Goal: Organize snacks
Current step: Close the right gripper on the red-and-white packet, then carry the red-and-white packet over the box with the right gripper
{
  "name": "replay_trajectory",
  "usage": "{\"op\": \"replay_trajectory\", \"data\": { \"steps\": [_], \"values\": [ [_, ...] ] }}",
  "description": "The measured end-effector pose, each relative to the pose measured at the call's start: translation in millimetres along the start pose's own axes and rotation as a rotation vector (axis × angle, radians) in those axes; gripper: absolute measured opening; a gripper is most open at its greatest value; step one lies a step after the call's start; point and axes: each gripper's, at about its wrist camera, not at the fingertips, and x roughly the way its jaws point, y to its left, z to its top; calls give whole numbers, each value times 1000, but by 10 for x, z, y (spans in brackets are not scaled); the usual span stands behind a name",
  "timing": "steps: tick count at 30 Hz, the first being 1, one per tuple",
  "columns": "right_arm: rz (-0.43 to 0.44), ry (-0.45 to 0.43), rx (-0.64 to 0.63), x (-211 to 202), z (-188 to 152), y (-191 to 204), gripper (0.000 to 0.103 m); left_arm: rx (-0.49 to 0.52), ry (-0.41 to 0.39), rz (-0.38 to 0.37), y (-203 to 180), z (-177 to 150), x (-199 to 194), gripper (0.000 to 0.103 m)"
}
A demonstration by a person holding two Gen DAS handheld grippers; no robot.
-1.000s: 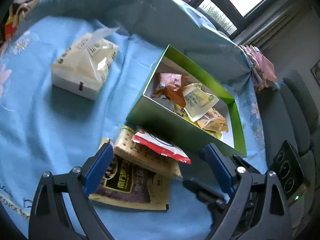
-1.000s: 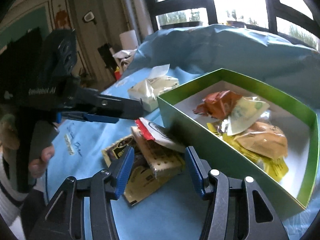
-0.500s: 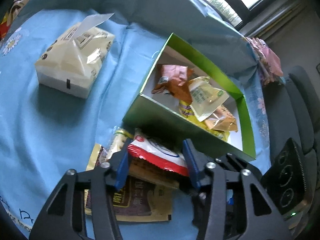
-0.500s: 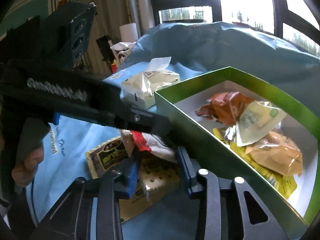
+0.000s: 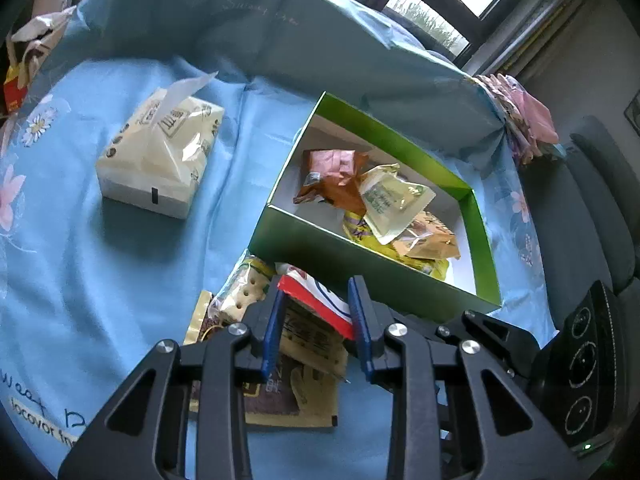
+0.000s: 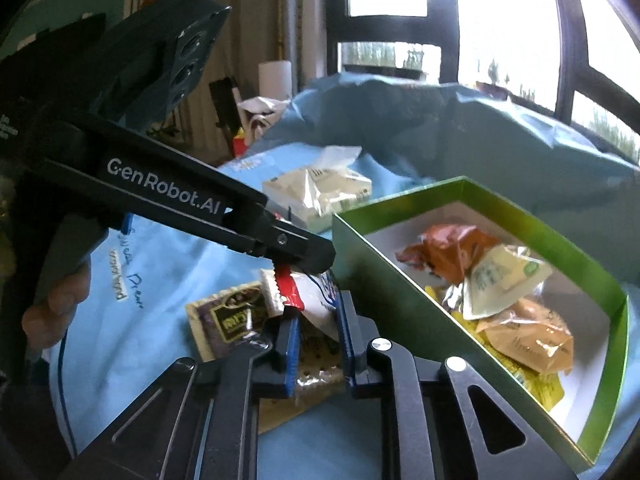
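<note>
I'm closing the left gripper (image 5: 316, 312) on the red-and-white packet (image 5: 320, 300) beside the green box (image 5: 360, 272), while the right gripper (image 6: 316, 340) is closing on the cracker pack (image 6: 316, 360) beneath. Overlapping wrappers could be dragging each other, or slipping free.

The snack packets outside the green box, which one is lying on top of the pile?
The red-and-white packet, next to the green box. It overlaps the clear cracker pack and the brown-and-gold sachet, which lies flat at the bottom.
</note>
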Motion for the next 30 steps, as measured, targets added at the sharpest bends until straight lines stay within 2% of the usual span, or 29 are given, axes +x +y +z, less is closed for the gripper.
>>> {"op": "replay_trajectory", "data": {
  "steps": [5, 17, 30],
  "values": [
    [7, -33, -17, -137, 40, 53, 15, 22, -22, 7, -115, 9, -99, 31],
    [-6, -119, 5, -431, 142, -18, 14, 87, -66, 11, -477, 113, -263, 31],
    [-60, -211, 54, -727, 239, -292, 14, 175, -112, 12, -945, 322, -282, 31]
  ]
}}
